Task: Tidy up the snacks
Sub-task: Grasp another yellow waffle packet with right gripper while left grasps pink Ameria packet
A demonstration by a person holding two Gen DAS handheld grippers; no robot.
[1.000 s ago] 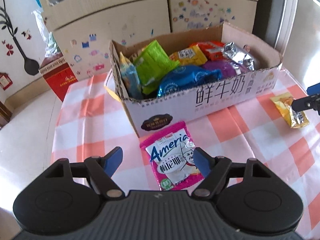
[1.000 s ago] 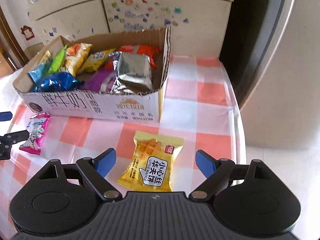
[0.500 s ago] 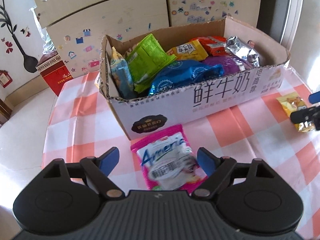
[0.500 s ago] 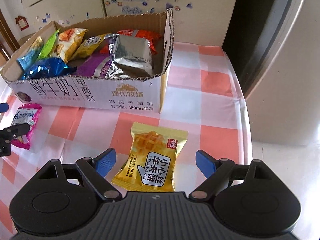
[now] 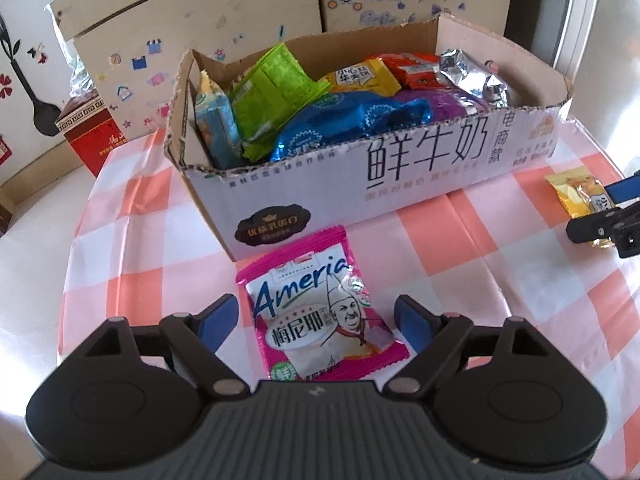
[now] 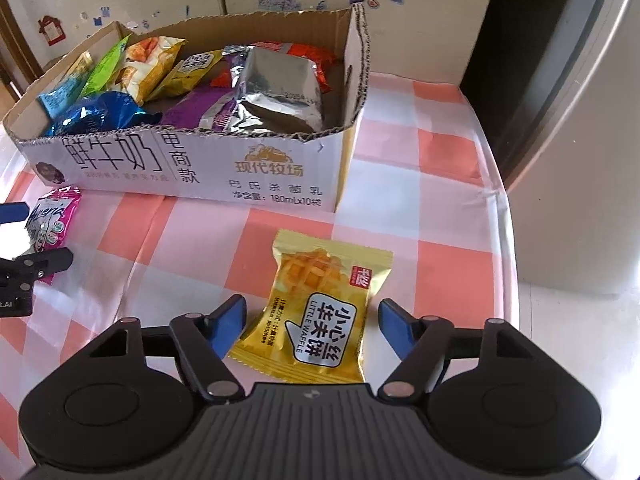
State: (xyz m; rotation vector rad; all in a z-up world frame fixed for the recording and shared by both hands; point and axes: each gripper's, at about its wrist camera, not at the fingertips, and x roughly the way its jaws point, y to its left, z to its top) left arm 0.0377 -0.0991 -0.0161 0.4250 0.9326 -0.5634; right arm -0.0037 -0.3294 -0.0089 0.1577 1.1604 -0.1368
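A pink snack packet (image 5: 320,316) lies flat on the checked tablecloth in front of the cardboard box (image 5: 400,168). My left gripper (image 5: 316,320) is open, a finger on each side of the packet and clear of it. In the right wrist view a yellow waffle packet (image 6: 316,312) lies before the same box (image 6: 200,176). My right gripper (image 6: 312,324) straddles it with its jaws closing; the blue pads (image 6: 230,324) are close to the packet's sides but are not pressing it. The box holds several packets: green, blue, purple, silver, orange.
The tablecloth (image 5: 160,240) ends at a rounded table edge on the left and on the right (image 6: 508,240). A red carton (image 5: 90,140) stands beyond the table at the left. A stickered cabinet (image 5: 200,40) stands behind the box and a grey metal surface (image 6: 580,120) at the right.
My left gripper has sunk closer to the pink packet and its jaws have widened. My right gripper's jaws have narrowed around the yellow packet. Both packets lie where they were.
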